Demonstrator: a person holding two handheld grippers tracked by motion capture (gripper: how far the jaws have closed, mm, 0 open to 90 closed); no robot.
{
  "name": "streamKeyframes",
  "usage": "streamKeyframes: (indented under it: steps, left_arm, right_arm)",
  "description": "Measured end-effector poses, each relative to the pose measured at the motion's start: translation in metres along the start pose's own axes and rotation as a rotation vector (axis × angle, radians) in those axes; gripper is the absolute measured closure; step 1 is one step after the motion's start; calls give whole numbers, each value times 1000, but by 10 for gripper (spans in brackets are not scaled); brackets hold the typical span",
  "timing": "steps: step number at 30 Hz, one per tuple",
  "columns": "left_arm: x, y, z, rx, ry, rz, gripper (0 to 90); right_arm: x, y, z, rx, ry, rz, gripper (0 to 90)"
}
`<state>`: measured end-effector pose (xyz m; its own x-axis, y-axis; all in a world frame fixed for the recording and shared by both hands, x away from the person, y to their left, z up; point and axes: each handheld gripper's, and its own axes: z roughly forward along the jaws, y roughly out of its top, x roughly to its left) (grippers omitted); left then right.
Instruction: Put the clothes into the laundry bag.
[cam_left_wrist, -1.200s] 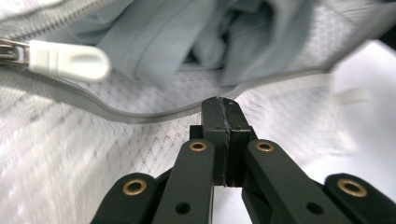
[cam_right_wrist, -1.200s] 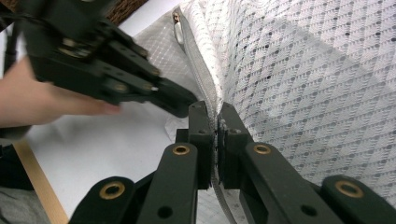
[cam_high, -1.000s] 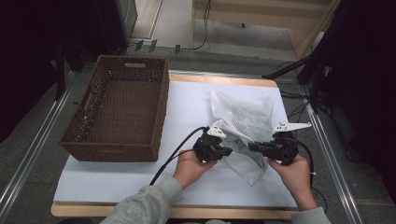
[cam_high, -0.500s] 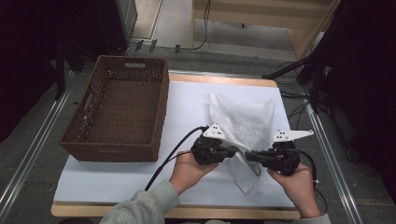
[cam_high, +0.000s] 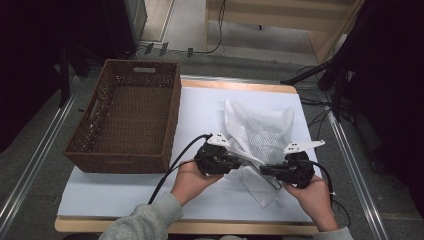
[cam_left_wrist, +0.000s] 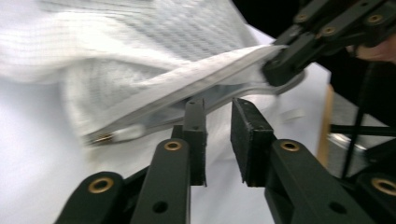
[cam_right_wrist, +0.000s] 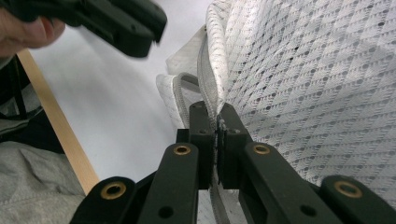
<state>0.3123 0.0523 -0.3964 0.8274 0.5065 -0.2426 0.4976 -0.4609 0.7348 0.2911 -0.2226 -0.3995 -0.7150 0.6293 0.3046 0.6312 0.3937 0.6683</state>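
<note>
My right gripper (cam_high: 266, 170) pinches the zippered edge (cam_right_wrist: 211, 88) of a white mesh laundry bag (cam_high: 260, 132), its two black pads pressed together with the grey zipper tape caught between them; in the right gripper view the mesh rises to the right of the pads. My left gripper (cam_left_wrist: 218, 135) has just been opening: its pads stand apart with a clear gap, and the zippered edge passes just beyond their tips, not pressed by either pad. The metal zipper pull (cam_left_wrist: 103, 137) lies at the low end of that edge in the left gripper view. In the high view the bag lies on the white table cover (cam_high: 115, 192), right of centre, its near corner lifted between my two grippers, which face each other close together. A brown wicker basket (cam_high: 102, 160) stands on the left of the table, well apart from the bag.
</note>
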Motion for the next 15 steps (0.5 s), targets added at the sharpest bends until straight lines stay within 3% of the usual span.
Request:
streamKeyframes:
  steps: [8,13,15]
  left_arm:
    - [32,-23,2,23,82,-94,598]
    - [47,-31,13,46,78,-157,567]
    - [50,-32,19,62,71,-161,550]
  right_arm:
    - [0,0,1,4,-2,3,876]
    - [0,0,1,3,-1,3,876]
    - [0,0,1,2,-1,1,874]
